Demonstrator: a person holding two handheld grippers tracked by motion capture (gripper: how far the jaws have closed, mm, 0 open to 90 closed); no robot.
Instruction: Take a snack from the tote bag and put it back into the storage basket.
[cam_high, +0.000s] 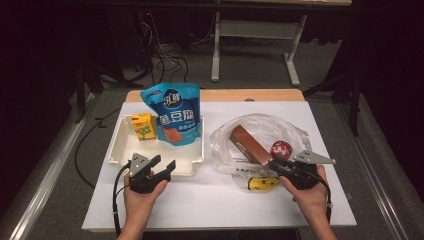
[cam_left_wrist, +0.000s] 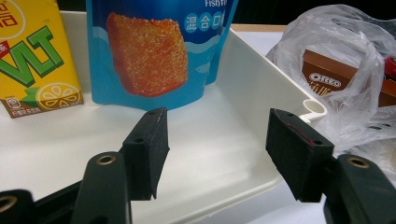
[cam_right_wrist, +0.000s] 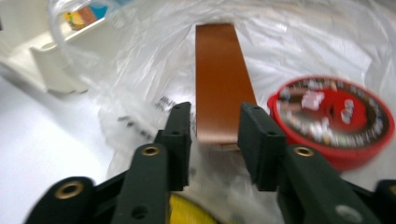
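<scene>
A clear plastic bag (cam_high: 295, 131) lies on the right of the white table. In it are a brown Oreo box (cam_high: 248, 144), a red round tin (cam_high: 281, 149) and a yellow item (cam_high: 263, 183). My right gripper (cam_high: 275, 165) points into the bag. Its jaws stand a little apart, on either side of the near end of the brown box (cam_right_wrist: 219, 79), and the pads do not press on it. The red tin (cam_right_wrist: 331, 116) sits just right of them. My left gripper (cam_high: 165, 162) hangs open over the near right corner of a white tray (cam_high: 116, 150), nothing between its pads (cam_left_wrist: 149, 149).
In the tray stand a blue fish tofu pouch (cam_high: 175, 112) and a yellow lemon tea carton (cam_high: 142, 126), both at the far side. The tray's right wall (cam_left_wrist: 261, 70) runs beside the bag (cam_left_wrist: 355, 42). Bare white table (cam_high: 200, 200) lies between my hands.
</scene>
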